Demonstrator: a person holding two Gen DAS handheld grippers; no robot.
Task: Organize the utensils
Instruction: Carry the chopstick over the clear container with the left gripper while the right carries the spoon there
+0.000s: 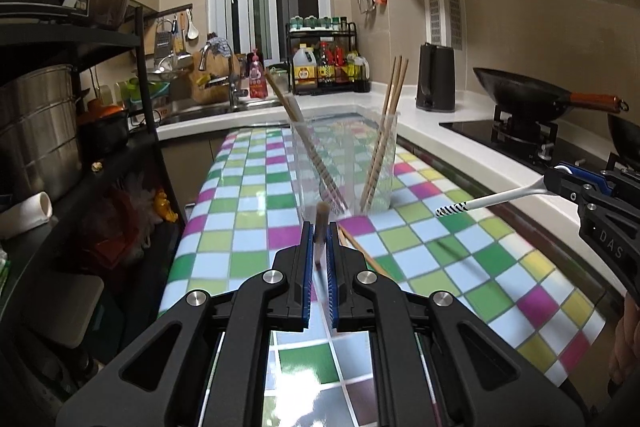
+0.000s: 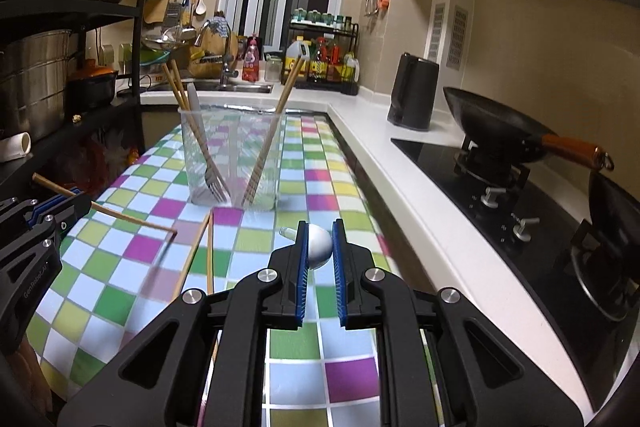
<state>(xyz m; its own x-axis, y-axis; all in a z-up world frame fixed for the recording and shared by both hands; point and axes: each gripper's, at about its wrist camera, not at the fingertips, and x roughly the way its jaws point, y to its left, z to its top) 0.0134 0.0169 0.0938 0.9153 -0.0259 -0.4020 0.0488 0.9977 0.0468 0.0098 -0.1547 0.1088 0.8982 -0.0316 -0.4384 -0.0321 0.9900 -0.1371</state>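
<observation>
A clear plastic cup [image 1: 344,163] stands on the checkered table and holds several wooden chopsticks and a fork [image 2: 214,183]; the cup also shows in the right wrist view [image 2: 232,163]. My left gripper [image 1: 319,239] is shut on a wooden chopstick [image 1: 321,231], held above the table in front of the cup; the chopstick shows in the right wrist view [image 2: 120,215]. My right gripper [image 2: 319,243] is shut on a white spoon [image 2: 318,245] by its bowl; its striped handle [image 1: 480,205] points left toward the cup. Two chopsticks [image 2: 206,251] lie on the table.
The checkered tablecloth [image 1: 248,227] covers a narrow table. A white counter [image 2: 400,179] with a stove and a wok [image 2: 500,131] runs along the right. A black shelf rack [image 1: 60,147] with pots stands at the left. A sink, bottles and a kettle [image 1: 435,77] are behind.
</observation>
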